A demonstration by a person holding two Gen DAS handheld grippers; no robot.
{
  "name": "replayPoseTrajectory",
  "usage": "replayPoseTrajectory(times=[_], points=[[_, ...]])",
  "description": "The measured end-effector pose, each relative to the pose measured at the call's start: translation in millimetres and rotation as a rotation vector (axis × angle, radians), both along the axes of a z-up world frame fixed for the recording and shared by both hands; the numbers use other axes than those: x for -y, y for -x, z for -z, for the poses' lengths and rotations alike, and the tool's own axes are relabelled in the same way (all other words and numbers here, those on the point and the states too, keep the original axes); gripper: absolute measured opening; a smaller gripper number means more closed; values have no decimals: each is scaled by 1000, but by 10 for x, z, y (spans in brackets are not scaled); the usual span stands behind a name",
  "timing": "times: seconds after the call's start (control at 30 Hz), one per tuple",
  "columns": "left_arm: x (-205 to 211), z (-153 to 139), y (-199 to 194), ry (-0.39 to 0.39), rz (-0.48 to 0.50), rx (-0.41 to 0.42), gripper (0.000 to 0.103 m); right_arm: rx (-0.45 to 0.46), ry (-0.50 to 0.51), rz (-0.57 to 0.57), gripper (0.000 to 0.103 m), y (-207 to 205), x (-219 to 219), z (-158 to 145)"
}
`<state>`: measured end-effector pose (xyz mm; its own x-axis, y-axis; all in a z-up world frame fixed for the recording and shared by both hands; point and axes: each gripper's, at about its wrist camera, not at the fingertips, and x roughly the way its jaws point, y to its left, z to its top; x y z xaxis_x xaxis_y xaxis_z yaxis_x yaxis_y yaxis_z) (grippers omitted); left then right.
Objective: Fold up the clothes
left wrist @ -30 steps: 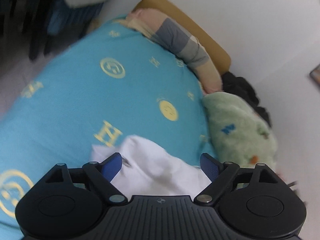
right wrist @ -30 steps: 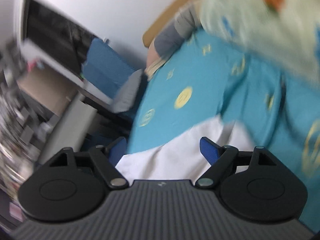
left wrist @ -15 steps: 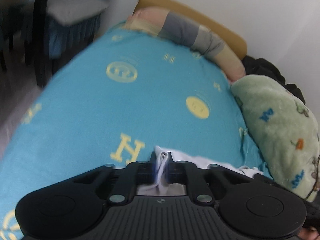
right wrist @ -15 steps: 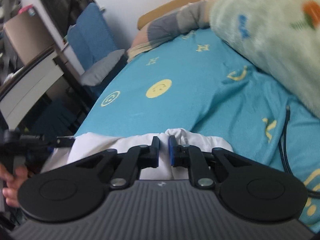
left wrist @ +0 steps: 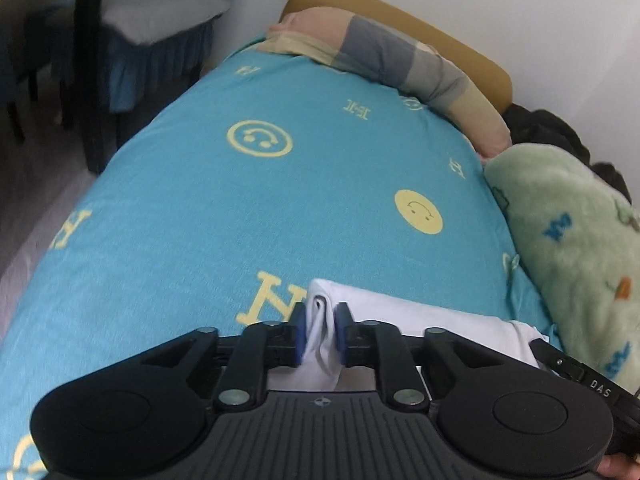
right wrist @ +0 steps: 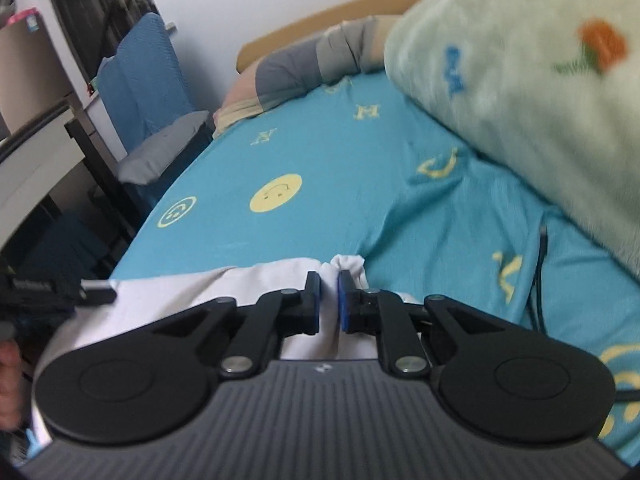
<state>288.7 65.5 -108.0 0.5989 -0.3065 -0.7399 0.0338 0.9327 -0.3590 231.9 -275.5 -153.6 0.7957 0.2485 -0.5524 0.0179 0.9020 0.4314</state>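
Observation:
A white garment [left wrist: 420, 316] lies on a bed with a blue sheet [left wrist: 280, 208] printed with yellow smileys and letters. My left gripper [left wrist: 320, 332] is shut on the garment's left corner, bunching the cloth between its blue pads. My right gripper [right wrist: 329, 304] is shut on the right corner of the same white garment [right wrist: 208, 292]. The cloth stretches between the two grippers, low over the sheet [right wrist: 320, 160]. The other gripper shows at the left edge of the right wrist view [right wrist: 52, 292]. Most of the garment is hidden under the gripper bodies.
A green fleece blanket [left wrist: 572, 240] lies along the right side of the bed, large in the right wrist view [right wrist: 532, 80]. A striped pillow [left wrist: 384, 52] rests at the headboard. A black cable [right wrist: 540, 264] lies on the sheet. A chair [left wrist: 132, 20] and desk [right wrist: 32, 152] stand left.
Both grippers went from open over the garment to shut on its corners. They have since drawn the cloth a little toward the near edge, and the views have steadied.

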Motion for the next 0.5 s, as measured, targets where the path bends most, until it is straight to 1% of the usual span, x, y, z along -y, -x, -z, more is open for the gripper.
replayPoseTrajectory(times=[0.03, 0.07, 0.1, 0.13, 0.17, 0.2, 0.23, 0.27, 0.33, 0.37, 0.43, 0.5], points=[[-28, -56, 34, 24, -8, 2, 44, -2, -33, 7, 26, 25, 28, -41], [-53, -124, 86, 47, -19, 5, 48, 1, -71, 16, 46, 64, 59, -91], [-71, -197, 152, 65, -31, 1, 56, 12, -107, 29, 60, 123, 90, -141], [-86, -267, 235, 85, -44, -13, 61, 14, -146, 39, 80, 199, 110, -192], [-101, -335, 325, 105, -57, -32, 64, 11, -187, 48, 84, 277, 125, -241], [-129, -382, 431, 147, -71, -57, 70, 8, -228, 57, 84, 356, 140, -291], [-162, -418, 544, 197, -85, -85, 77, 5, -269, 65, 84, 434, 155, -341], [-191, -426, 663, 264, -99, -110, 79, -4, -315, 66, 83, 520, 165, -373], [-239, -393, 906, 411, -121, -152, 81, -44, -412, 71, 83, 722, 141, -367], [-246, -344, 1019, 467, -130, -176, 82, -65, -460, 75, 84, 825, 126, -360], [-247, -237, 1241, 562, -148, -231, 80, -143, -569, 86, 84, 1005, 69, -256], [-234, -137, 1409, 619, -155, -265, 80, -212, -682, 88, 83, 1151, 8, -119]])
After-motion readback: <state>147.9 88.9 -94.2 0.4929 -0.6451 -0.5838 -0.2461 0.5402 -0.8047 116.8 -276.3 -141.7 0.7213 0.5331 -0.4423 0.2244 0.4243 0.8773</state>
